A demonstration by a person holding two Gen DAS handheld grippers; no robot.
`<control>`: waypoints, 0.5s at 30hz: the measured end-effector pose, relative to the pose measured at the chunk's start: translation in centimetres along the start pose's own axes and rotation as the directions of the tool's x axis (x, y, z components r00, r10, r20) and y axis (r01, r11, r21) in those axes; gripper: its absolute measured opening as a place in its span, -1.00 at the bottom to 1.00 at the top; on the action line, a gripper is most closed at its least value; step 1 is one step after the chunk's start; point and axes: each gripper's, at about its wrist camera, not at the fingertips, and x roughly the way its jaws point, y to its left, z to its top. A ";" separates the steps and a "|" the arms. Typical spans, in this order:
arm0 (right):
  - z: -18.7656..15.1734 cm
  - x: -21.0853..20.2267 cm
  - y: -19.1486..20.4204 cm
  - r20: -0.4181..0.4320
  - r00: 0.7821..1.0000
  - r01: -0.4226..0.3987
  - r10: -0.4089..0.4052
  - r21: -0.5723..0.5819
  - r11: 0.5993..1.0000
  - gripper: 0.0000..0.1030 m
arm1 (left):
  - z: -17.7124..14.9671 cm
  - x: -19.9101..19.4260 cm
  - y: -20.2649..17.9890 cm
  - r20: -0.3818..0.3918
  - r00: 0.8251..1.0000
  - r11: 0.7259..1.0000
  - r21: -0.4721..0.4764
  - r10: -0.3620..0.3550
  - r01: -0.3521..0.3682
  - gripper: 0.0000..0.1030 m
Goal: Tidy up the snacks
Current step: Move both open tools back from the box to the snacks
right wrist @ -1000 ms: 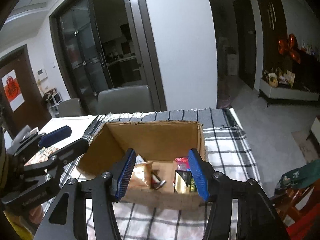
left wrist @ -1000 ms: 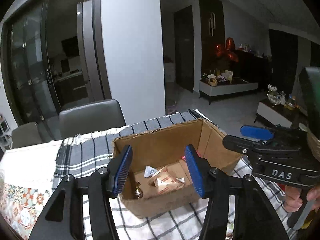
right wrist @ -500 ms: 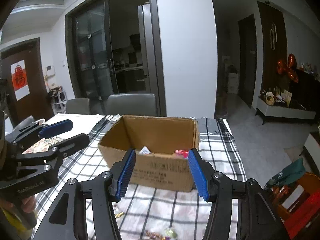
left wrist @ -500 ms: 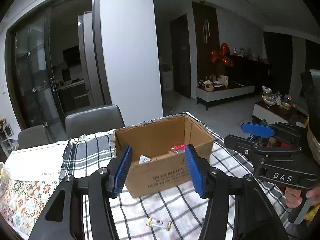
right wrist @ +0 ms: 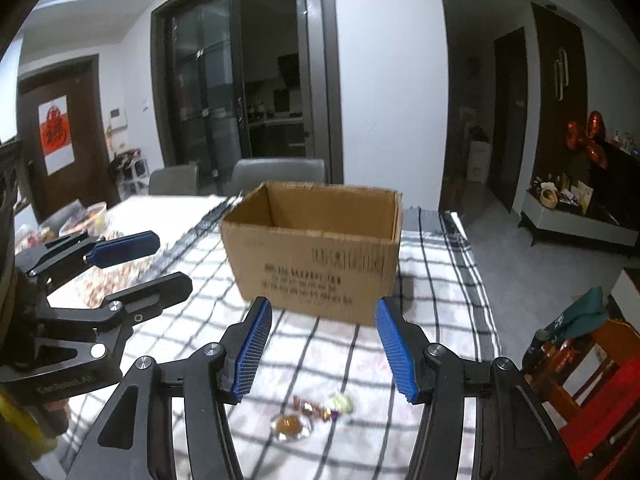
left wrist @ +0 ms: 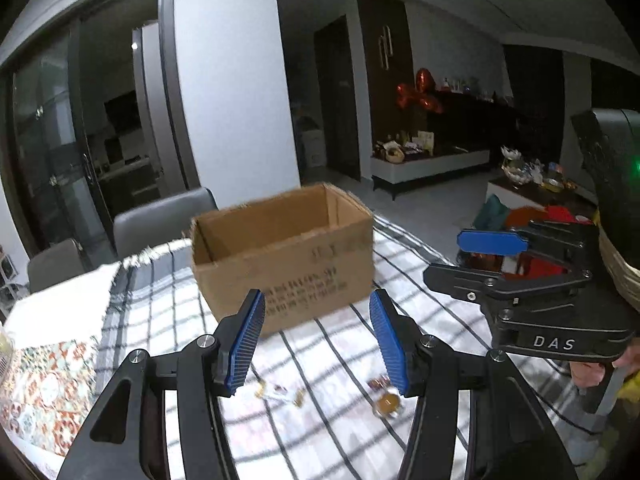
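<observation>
An open cardboard box stands on the checked tablecloth; it also shows in the right wrist view. Its inside is hidden from here. Small wrapped candies lie on the cloth in front of it: a gold-ended one, a round amber one and a mixed cluster. My left gripper is open and empty, above the candies. My right gripper is open and empty, also short of the box. Each gripper shows in the other's view: the right one, the left one.
Grey chairs stand behind the table. A patterned cloth covers the table's left part, with dishes at the far left. A red chair with a green cloth is at the right edge of the table.
Both grippers have pulled back and down from over the box. The box now looks farther off, its contents are out of sight, and loose candies on the cloth have come into view.
</observation>
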 end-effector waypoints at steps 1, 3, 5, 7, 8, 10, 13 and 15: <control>-0.2 0.1 0.2 -0.007 1.000 -0.004 0.004 -0.005 1.000 0.08 | -0.3 0.1 -0.2 -0.009 1.000 1.000 0.000 -0.010 0.010 0.04; -1.1 0.5 0.3 -0.031 0.999 -0.013 0.012 -0.021 1.000 0.08 | -1.3 0.4 -0.8 -0.029 0.999 1.000 0.003 -0.028 0.028 0.03; -1.8 0.7 0.2 -0.045 0.999 -0.017 0.015 -0.034 0.999 0.07 | -2.1 0.8 -1.2 -0.045 0.998 0.999 0.011 -0.040 0.041 0.00; -2.5 1.0 0.3 -0.061 0.998 -0.029 0.026 -0.044 0.999 0.07 | -2.8 1.1 -1.7 -0.062 0.997 0.998 0.019 -0.053 0.055 -0.01; -2.9 1.3 0.2 -0.072 0.997 -0.035 0.032 -0.047 0.998 0.07 | -3.3 1.4 -1.8 -0.075 0.995 0.998 0.021 -0.066 0.067 -0.01; -3.5 1.8 0.0 -0.098 0.994 -0.054 0.049 -0.052 0.997 0.07 | -4.1 1.9 -2.1 -0.099 0.991 0.995 0.028 -0.094 0.097 -0.06; -4.4 2.9 0.0 -0.155 0.985 -0.085 0.072 -0.078 0.993 0.06 | -5.0 2.6 -2.7 -0.131 0.985 0.992 0.034 -0.116 0.121 -0.10; -5.1 3.4 0.2 -0.185 0.980 -0.095 0.075 -0.105 0.990 0.01 | -5.9 3.3 -2.9 -0.156 0.979 0.990 0.033 -0.130 0.137 -0.15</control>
